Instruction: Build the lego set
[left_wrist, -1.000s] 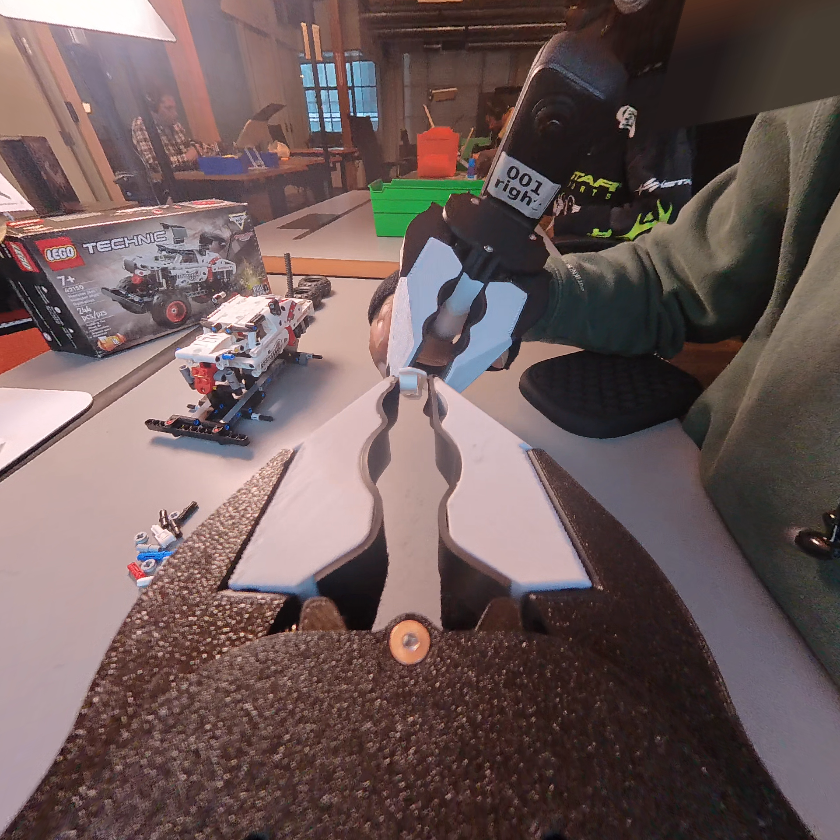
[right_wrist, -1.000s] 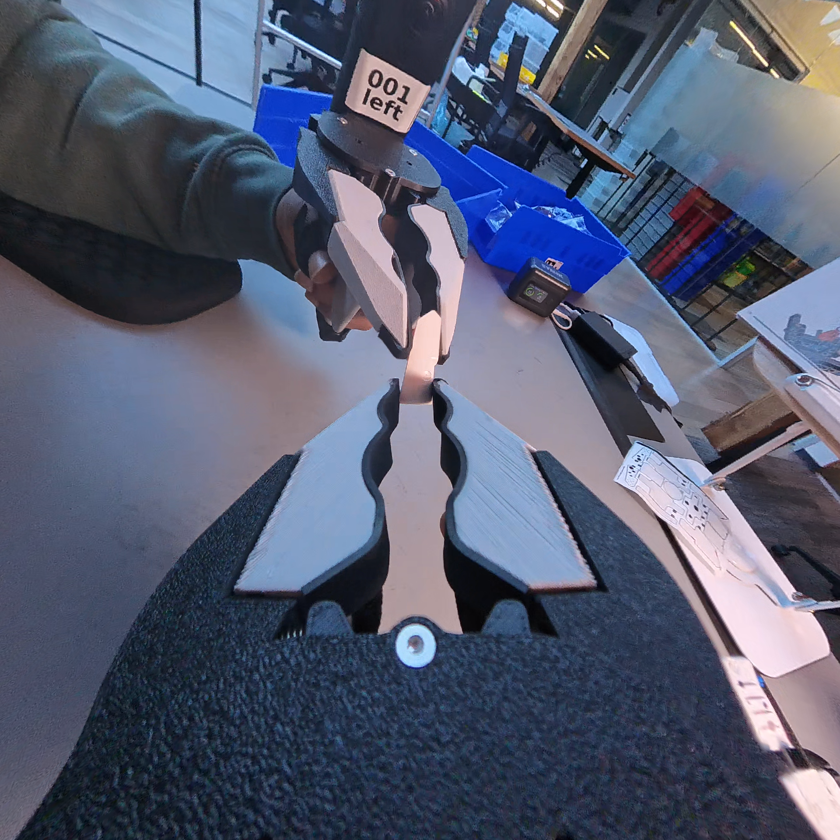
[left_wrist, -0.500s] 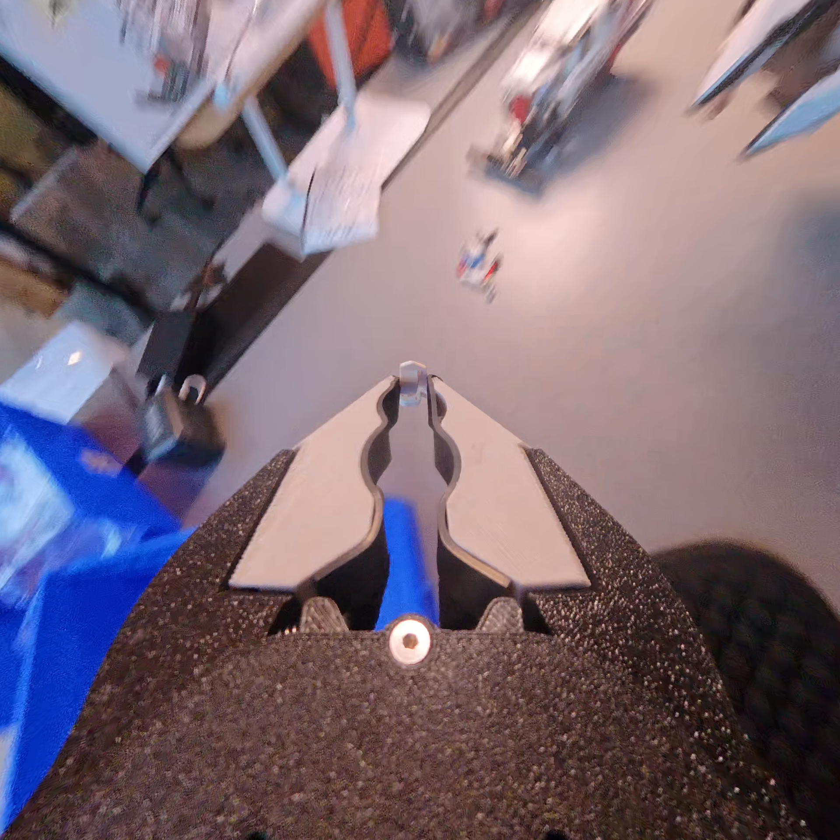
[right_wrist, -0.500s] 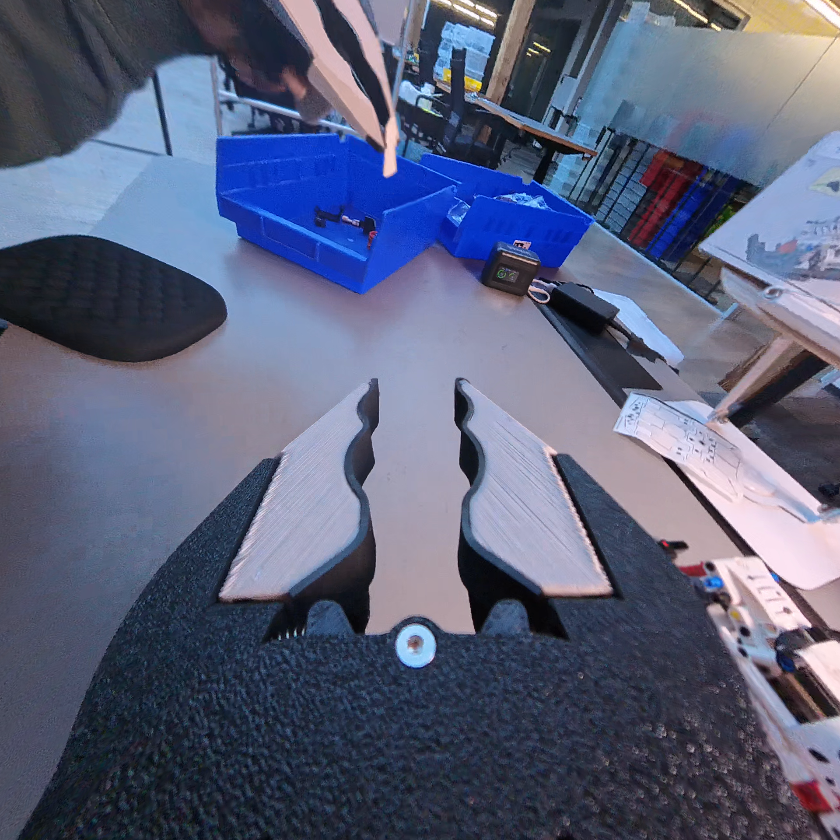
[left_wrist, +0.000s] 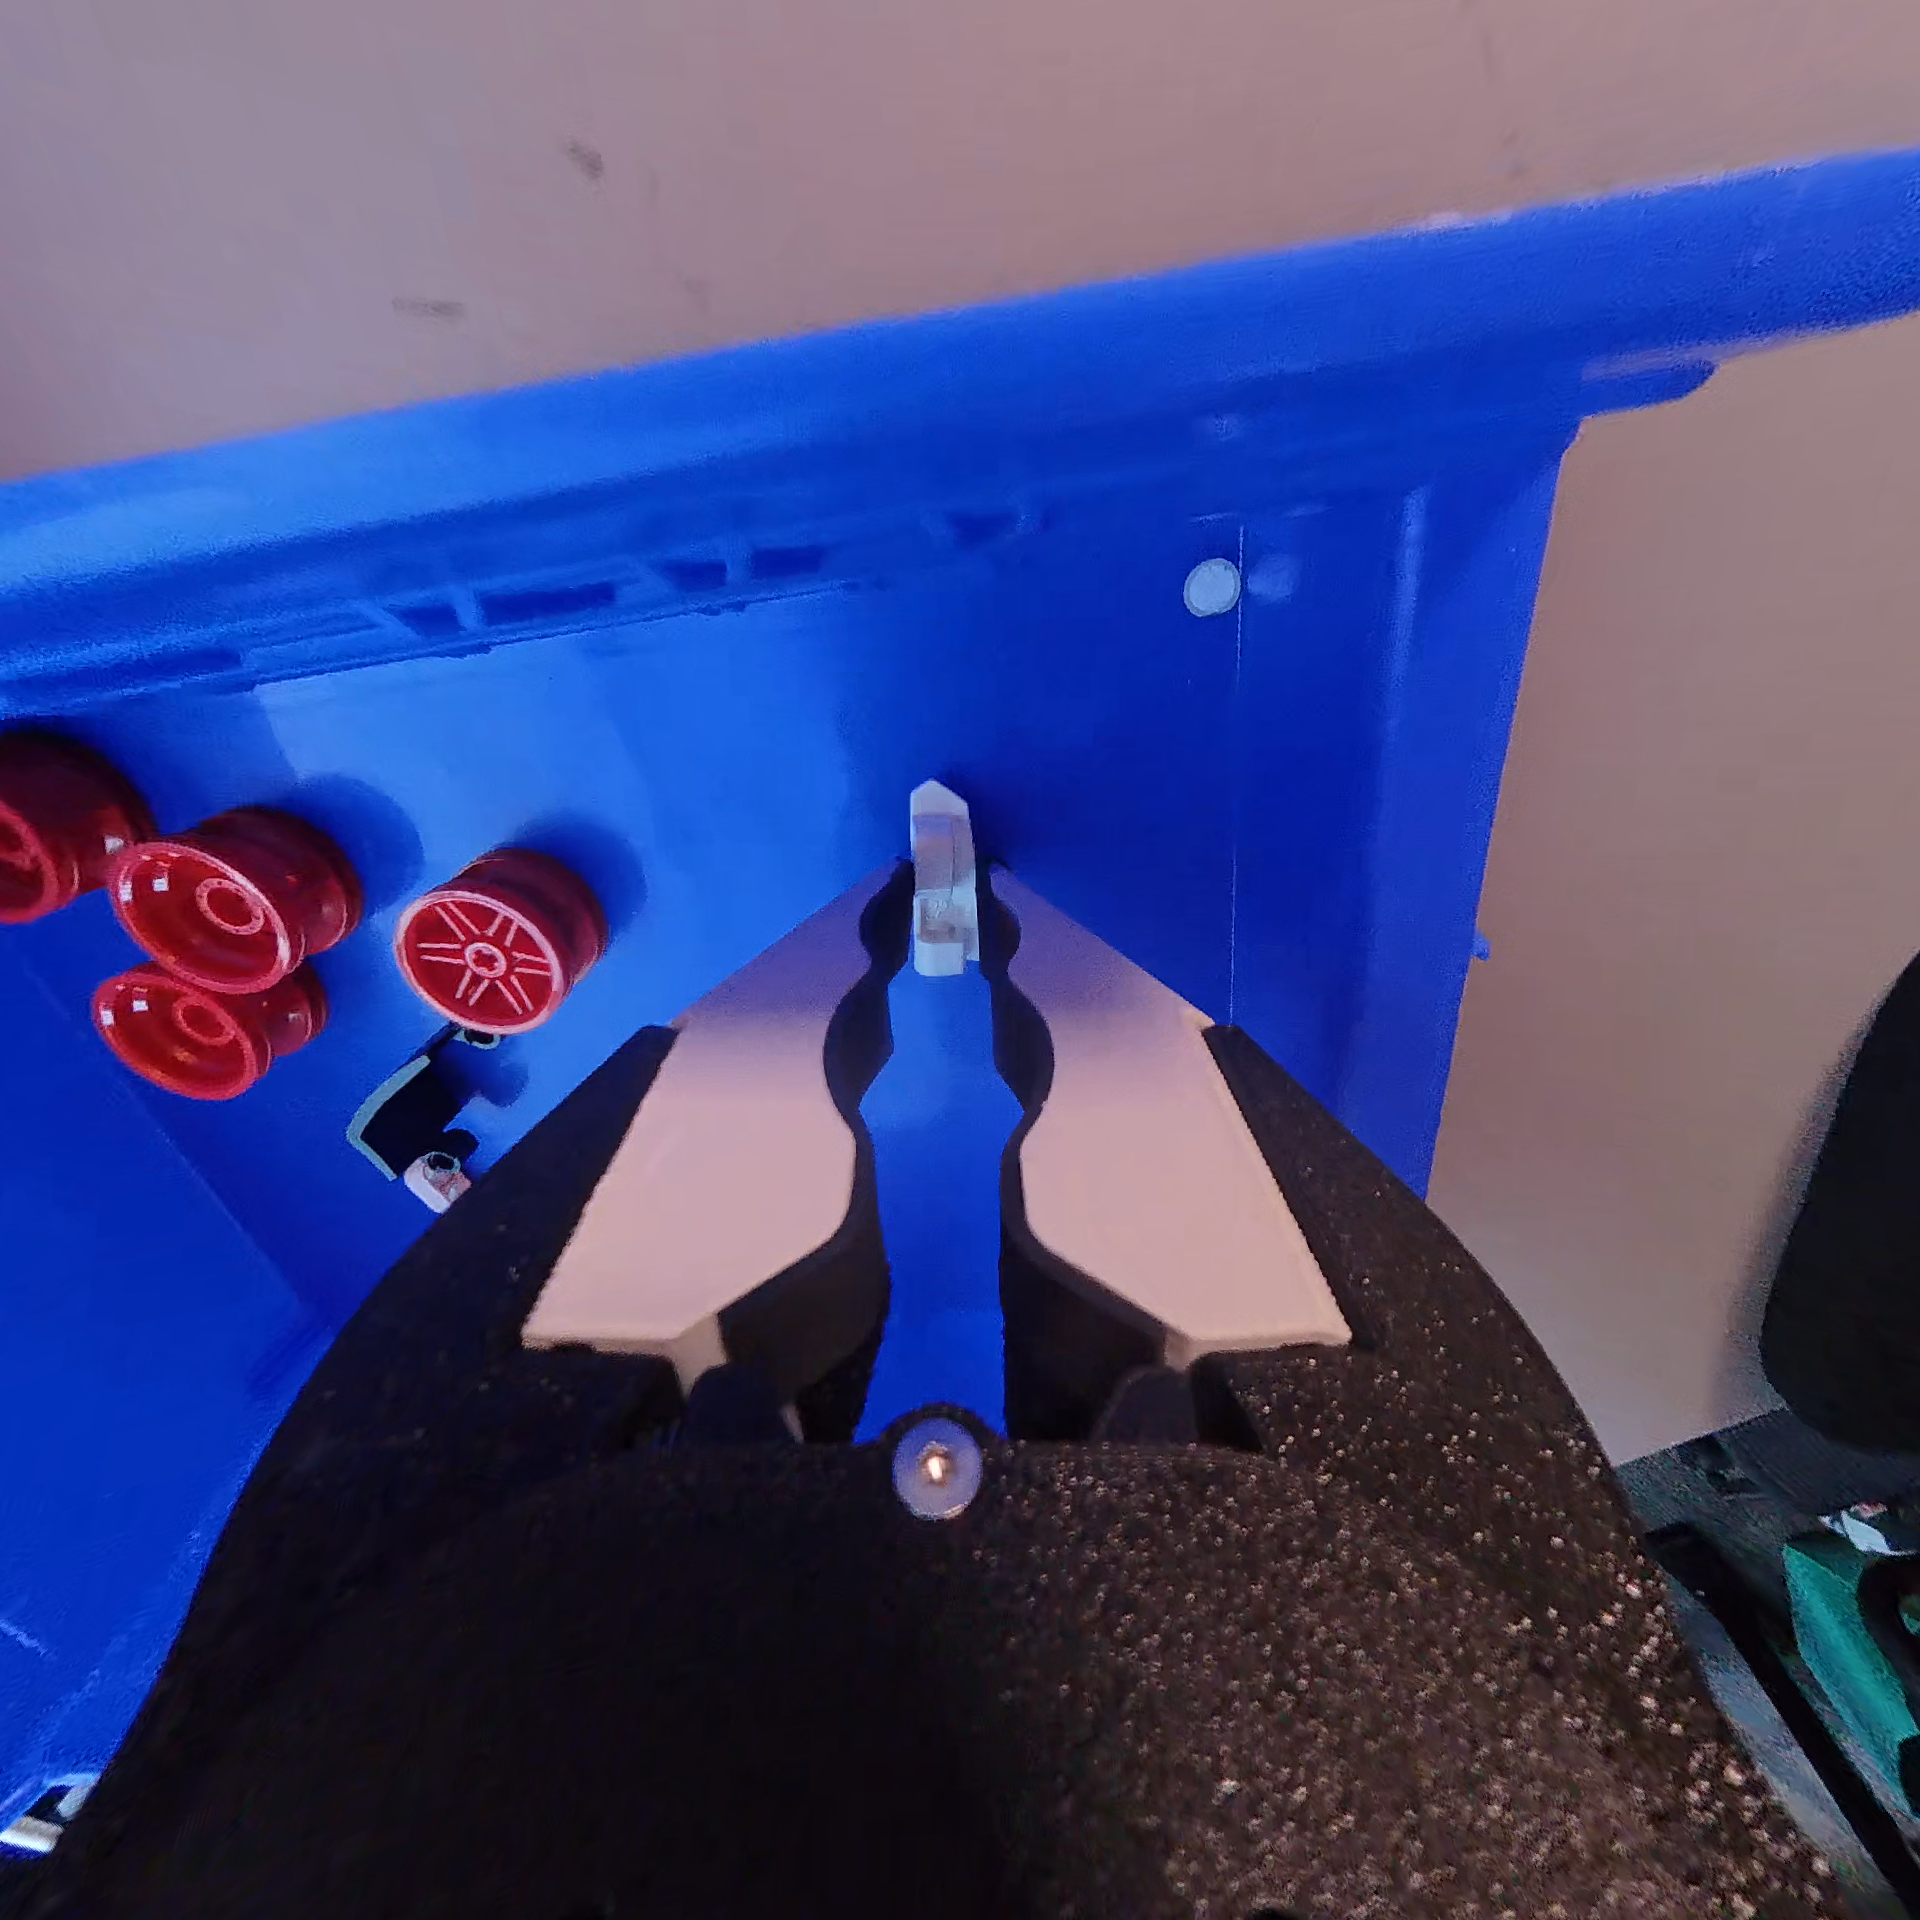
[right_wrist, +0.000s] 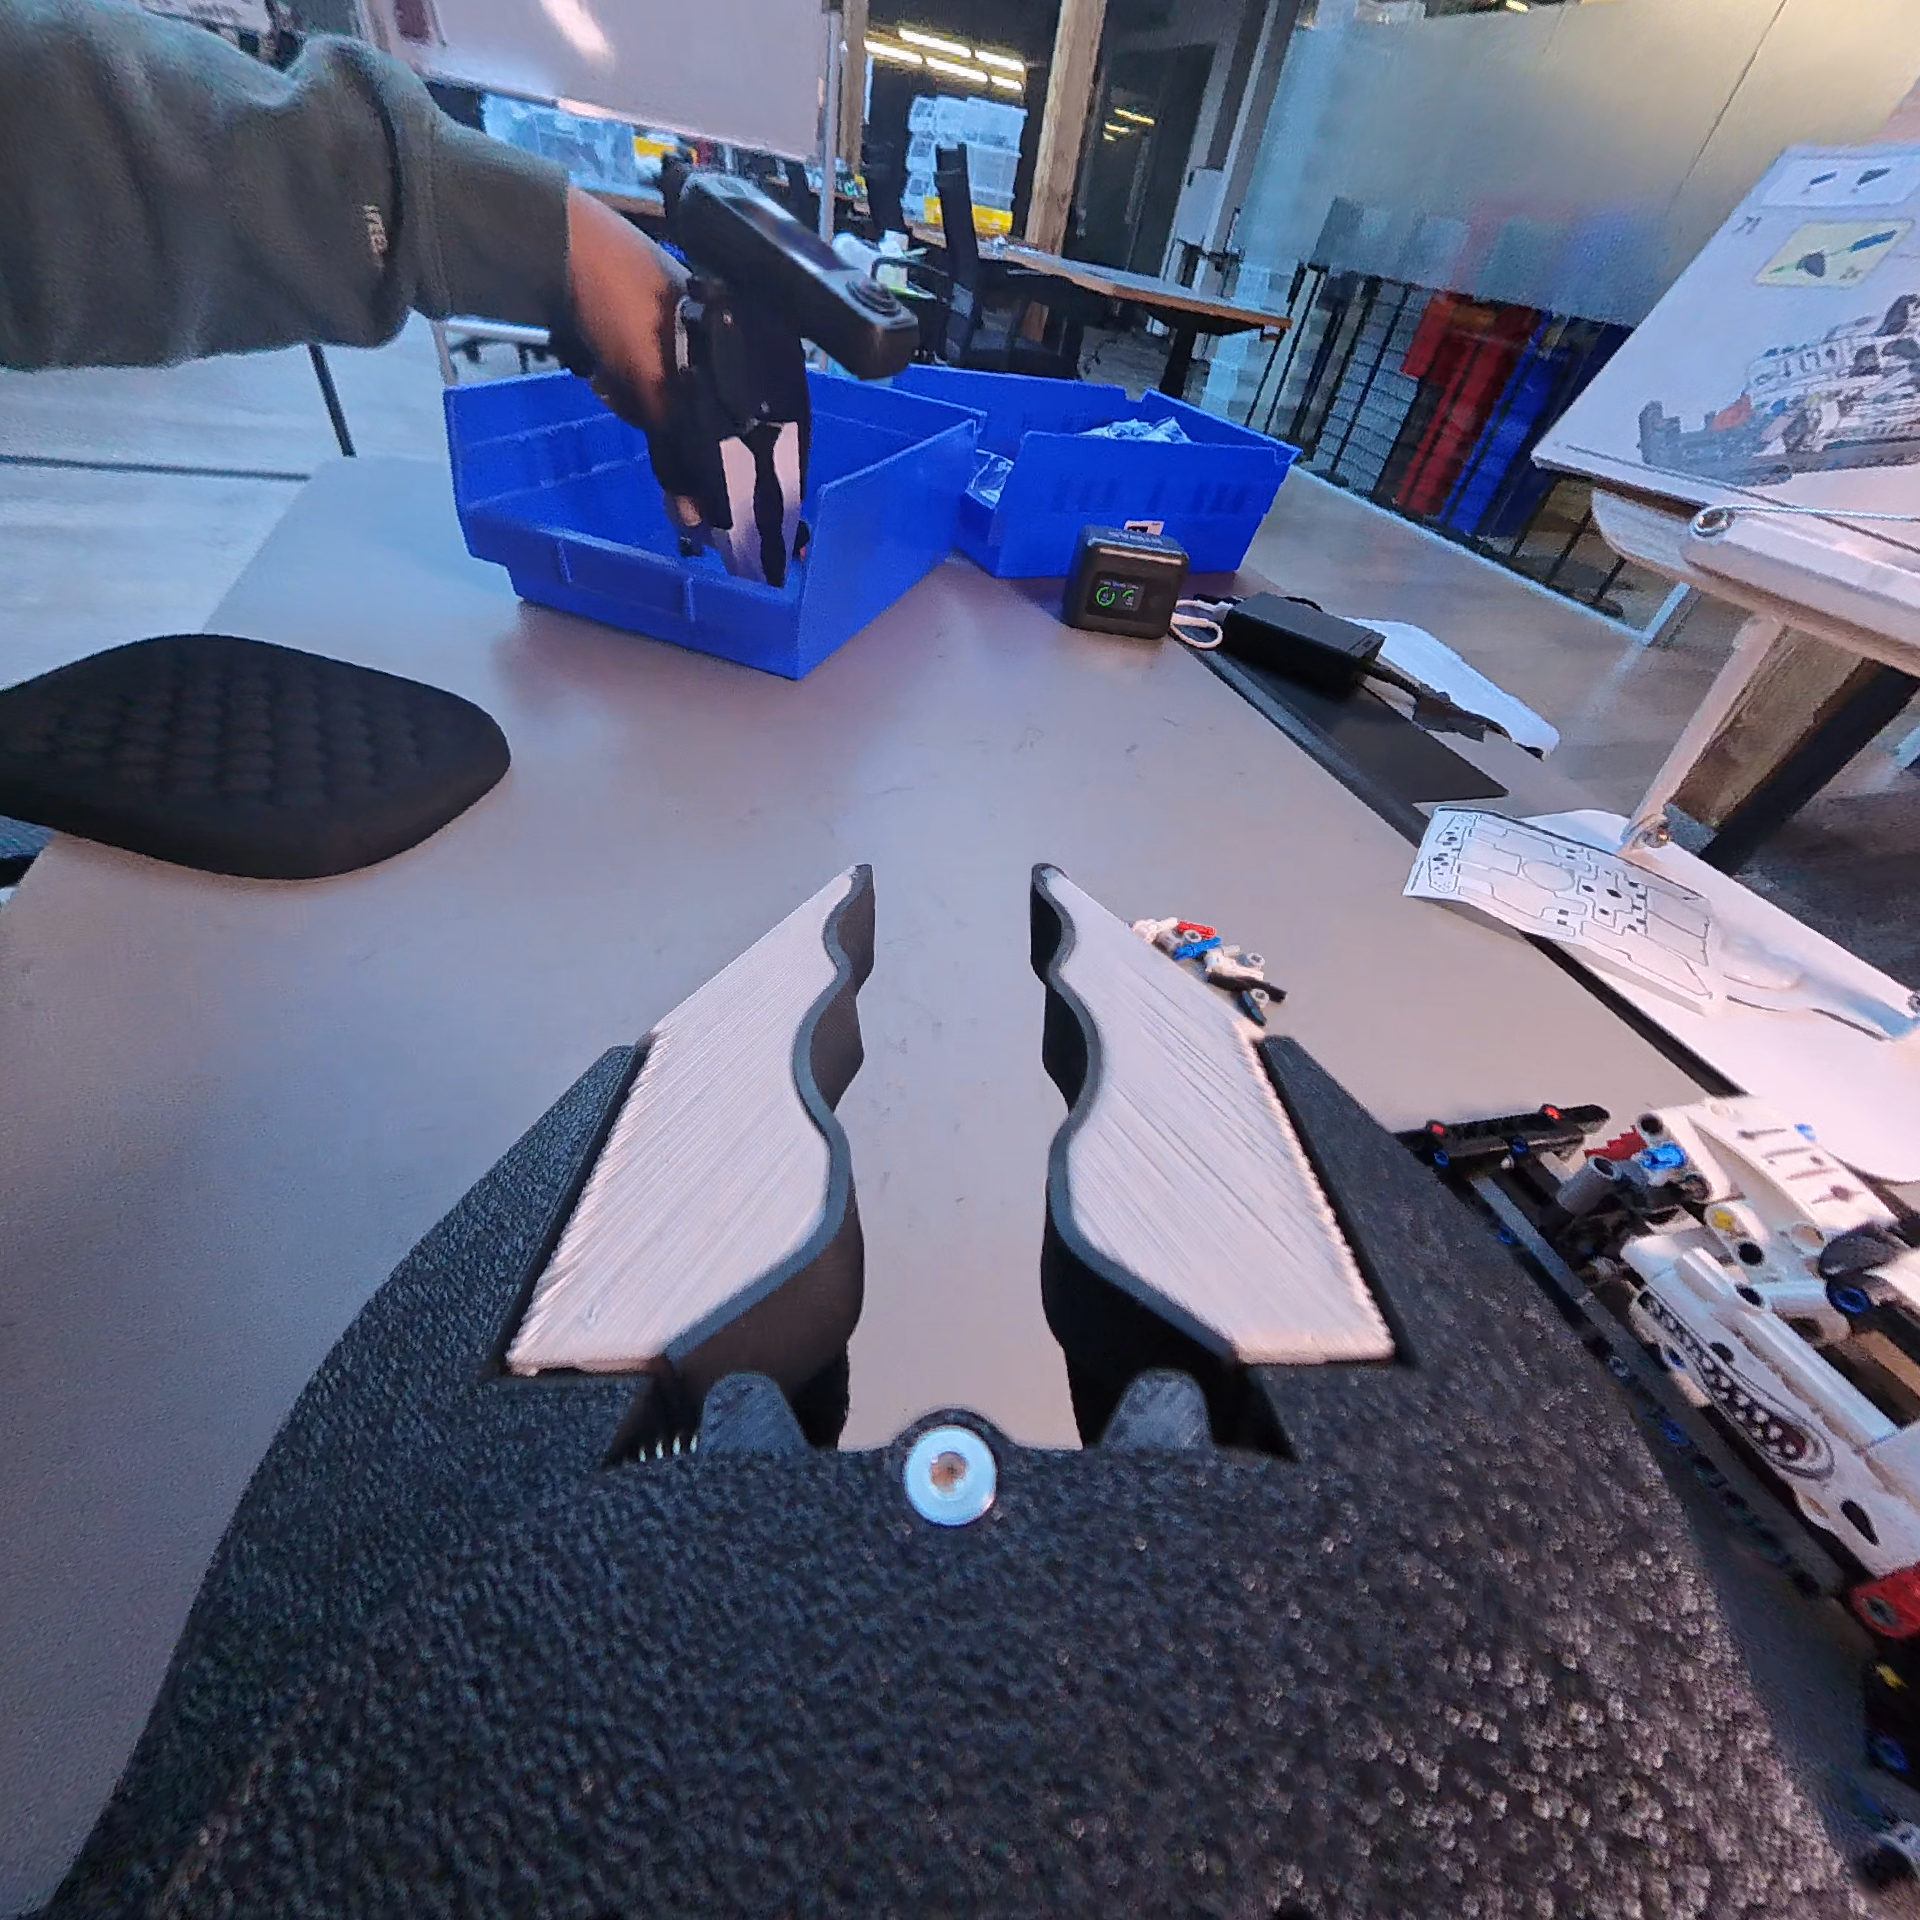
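Note:
My left gripper (left_wrist: 943, 883) is shut on a small light grey lego piece (left_wrist: 941, 891) and points down into a blue bin (left_wrist: 727, 436), near its right corner. Red wheel hubs (left_wrist: 486, 943) lie on the bin floor to the left. In the right wrist view the left gripper (right_wrist: 743, 551) reaches into the same blue bin (right_wrist: 644, 561). My right gripper (right_wrist: 951, 883) is open and empty over the table. The white lego truck (right_wrist: 1756, 1309) lies at the lower right. A small pile of loose pieces (right_wrist: 1210, 951) lies just right of my right fingers.
A black padded rest (right_wrist: 239, 748) lies at the left. A second blue bin (right_wrist: 1122, 499), a small black device (right_wrist: 1122, 577) and a black adapter (right_wrist: 1299, 629) sit at the back. A sticker sheet (right_wrist: 1579, 904) and an instruction stand (right_wrist: 1766, 343) are at the right. My right fingertips sit around 40 centimeters from my left ones. The left gripper is farther from the white lego truck (right_wrist: 1756, 1309), some 50 centimeters, than the right, some 20 centimeters.
The two grippers met tip to tip over the table and the right one let go of the grey piece. The left gripper swung with it into the blue bin. The right gripper opened and drew back.

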